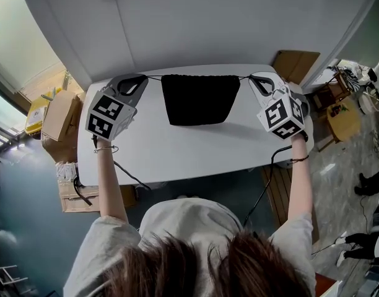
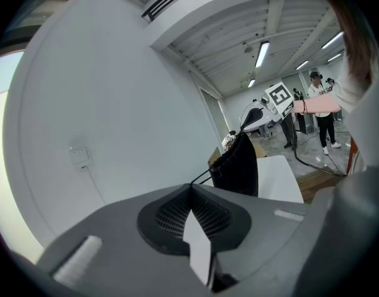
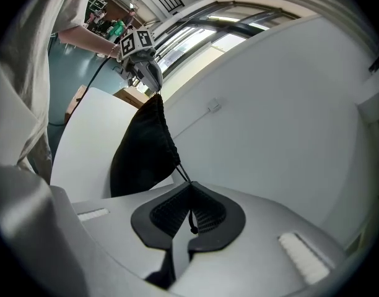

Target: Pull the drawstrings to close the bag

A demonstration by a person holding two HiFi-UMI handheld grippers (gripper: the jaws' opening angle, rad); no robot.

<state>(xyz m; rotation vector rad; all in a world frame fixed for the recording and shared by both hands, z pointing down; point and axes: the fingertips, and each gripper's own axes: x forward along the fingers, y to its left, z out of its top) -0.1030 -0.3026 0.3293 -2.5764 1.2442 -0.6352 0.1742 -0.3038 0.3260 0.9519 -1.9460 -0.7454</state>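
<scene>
Hair and shoulders of the person (image 1: 196, 258) fill the 6 o'clock edge of the head view, with both forearms reaching toward 12 o'clock over a white table (image 1: 177, 156). A black bag (image 1: 200, 99) sits at the centre of the far half of the table, its top edge gathered. At 9 o'clock of that edge the left gripper (image 1: 144, 78) has its jaws together on the left drawstring (image 1: 154, 78); at 3 o'clock the right gripper (image 1: 251, 77) is clamped on the right drawstring (image 1: 242, 77). Both cords run taut and level from the bag's top corners. Cardboard boxes (image 1: 56, 119) stand on the floor at 9 o'clock of the table. Left gripper view: the jaws of the left gripper (image 2: 191, 186) meet at the tips, and the thin cord leaves them toward 1 o'clock, where the bag (image 2: 237, 166) hangs upright over the table (image 2: 279, 178); whether its lower edge touches the surface cannot be told. Right gripper view: the jaws of the right gripper (image 3: 191, 184) are pressed together on the cord, whose knotted end (image 3: 193, 229) dangles between the pads; the bag (image 3: 143, 150) hangs at 11 o'clock, with the left gripper (image 3: 149, 79) beyond it.
</scene>
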